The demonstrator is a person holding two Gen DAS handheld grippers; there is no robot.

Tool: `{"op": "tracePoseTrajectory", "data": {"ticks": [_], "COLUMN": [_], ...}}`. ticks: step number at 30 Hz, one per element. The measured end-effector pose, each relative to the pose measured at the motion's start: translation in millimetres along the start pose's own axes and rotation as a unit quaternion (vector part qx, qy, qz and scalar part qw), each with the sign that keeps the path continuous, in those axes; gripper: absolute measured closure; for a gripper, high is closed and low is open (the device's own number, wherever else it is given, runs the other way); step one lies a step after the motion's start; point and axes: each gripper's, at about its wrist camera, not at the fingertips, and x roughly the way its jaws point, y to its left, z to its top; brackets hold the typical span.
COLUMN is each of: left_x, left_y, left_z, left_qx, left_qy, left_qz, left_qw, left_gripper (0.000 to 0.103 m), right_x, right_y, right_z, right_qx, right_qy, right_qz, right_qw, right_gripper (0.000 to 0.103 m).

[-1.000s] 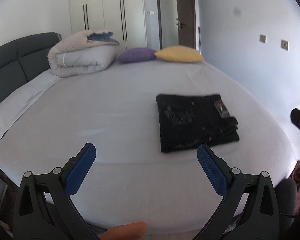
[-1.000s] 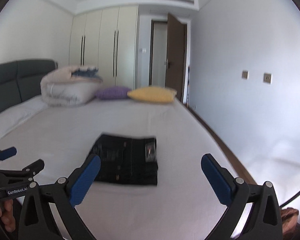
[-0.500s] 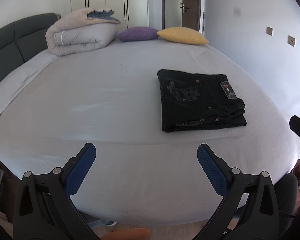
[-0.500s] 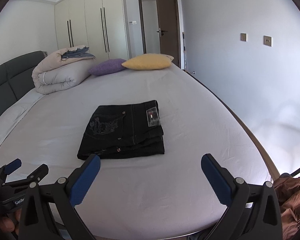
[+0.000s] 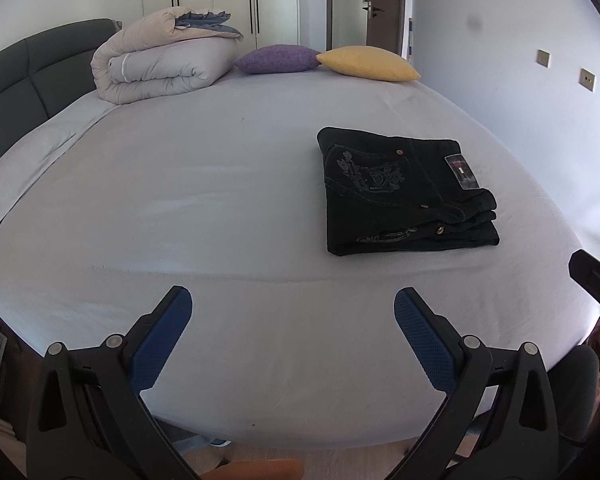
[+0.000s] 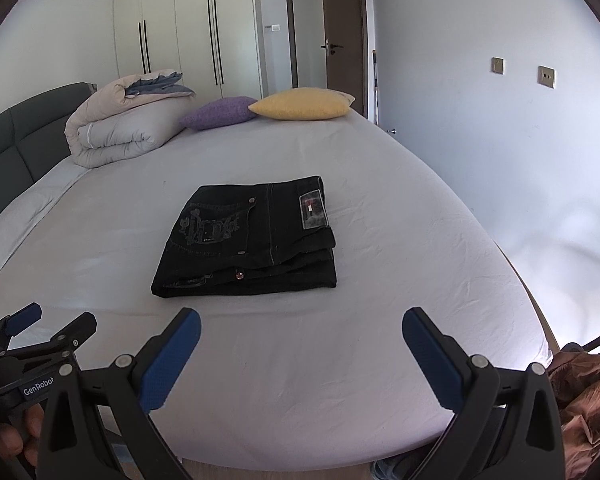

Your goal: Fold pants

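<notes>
Black denim pants, folded into a neat rectangle, lie flat on the pale grey bedsheet; left gripper and right gripper both spread wide, holding nothing.

pants: black denim, matt, stitched pattern, metal rivets | bed sheet: smooth pale cloth, faint creases | left hand-held gripper: matt black plastic, blue textured pads | headboard: dark padded upholstery | yellow pillow: nubby cloth
</notes>
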Motion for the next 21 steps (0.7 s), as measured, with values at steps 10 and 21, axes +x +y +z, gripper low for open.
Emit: {"op": "tracePoseTrajectory", "data": {"ticks": [10, 21], "left_x": [4.1, 4.6], "left_y": [0.7, 0.4], "left_z": [-1.3, -2.2], "left_qx": [-0.006, -0.010], "left_qy": [0.004, 0.005], "left_qz": [0.000, -0.001], "left_qw": [1.0000, 0.9999], "left_gripper": [0.000, 0.000], "right_x": [1.6, 3.5], "right_y": [4.8, 6.3], "right_z": [-2.4, -2.6], "right_qx": [-0.008, -0.008], "right_qy": [0.006, 0.010], "right_qz": [0.004, 0.005], "right_qw": [1.000, 1.000], "right_gripper": [0.000, 0.000]}}
